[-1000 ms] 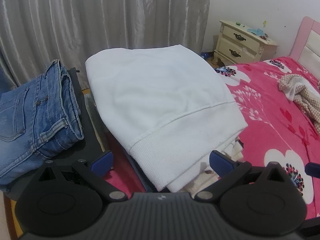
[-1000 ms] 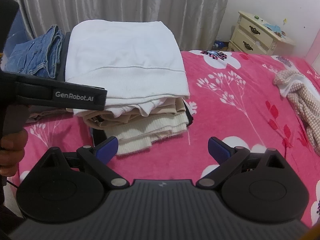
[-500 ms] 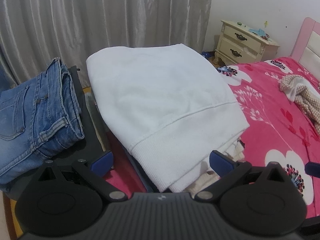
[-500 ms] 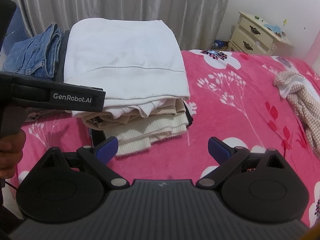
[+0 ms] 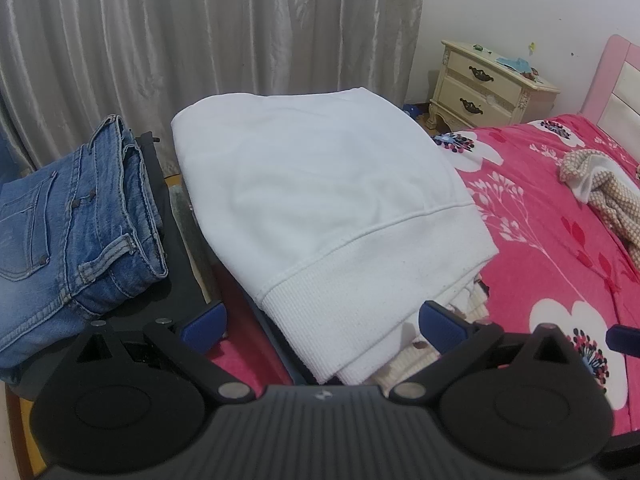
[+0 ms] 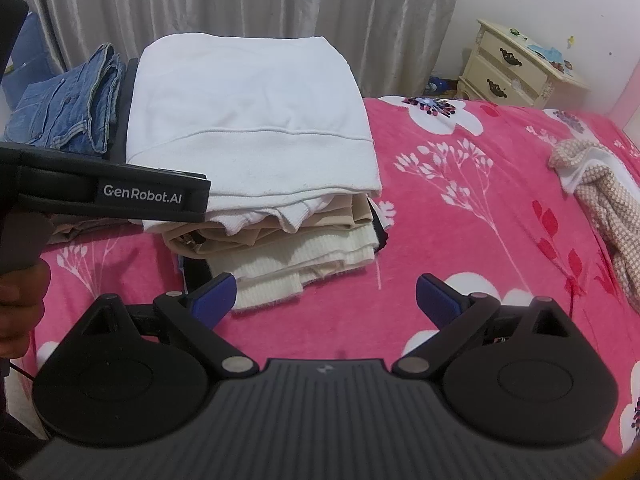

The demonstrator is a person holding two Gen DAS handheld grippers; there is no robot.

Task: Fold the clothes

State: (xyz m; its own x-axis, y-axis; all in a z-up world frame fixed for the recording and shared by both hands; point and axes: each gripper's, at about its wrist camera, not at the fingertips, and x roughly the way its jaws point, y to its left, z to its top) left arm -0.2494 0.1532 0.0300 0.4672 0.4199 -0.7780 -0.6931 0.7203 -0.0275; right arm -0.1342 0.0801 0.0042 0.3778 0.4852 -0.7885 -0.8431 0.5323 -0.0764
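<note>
A folded white sweatshirt (image 5: 320, 200) lies on top of a stack of folded beige and cream clothes (image 6: 296, 248) on the pink flowered bed (image 6: 480, 208). It also shows in the right wrist view (image 6: 248, 120). My left gripper (image 5: 322, 320) is open and empty, just in front of the sweatshirt's ribbed hem. My right gripper (image 6: 324, 296) is open and empty above the blanket, in front of the stack. An unfolded beige checked garment (image 6: 600, 196) lies crumpled at the bed's right side.
Folded blue jeans (image 5: 68, 224) lie on a dark surface left of the stack. A cream nightstand (image 5: 492, 88) stands by the white wall, grey curtains (image 5: 200, 32) behind. The left hand-held gripper's body (image 6: 104, 196) crosses the right wrist view at left.
Both grippers have drawn back slightly from the stack; the views barely shift. Both stay open and the clothes have not moved.
</note>
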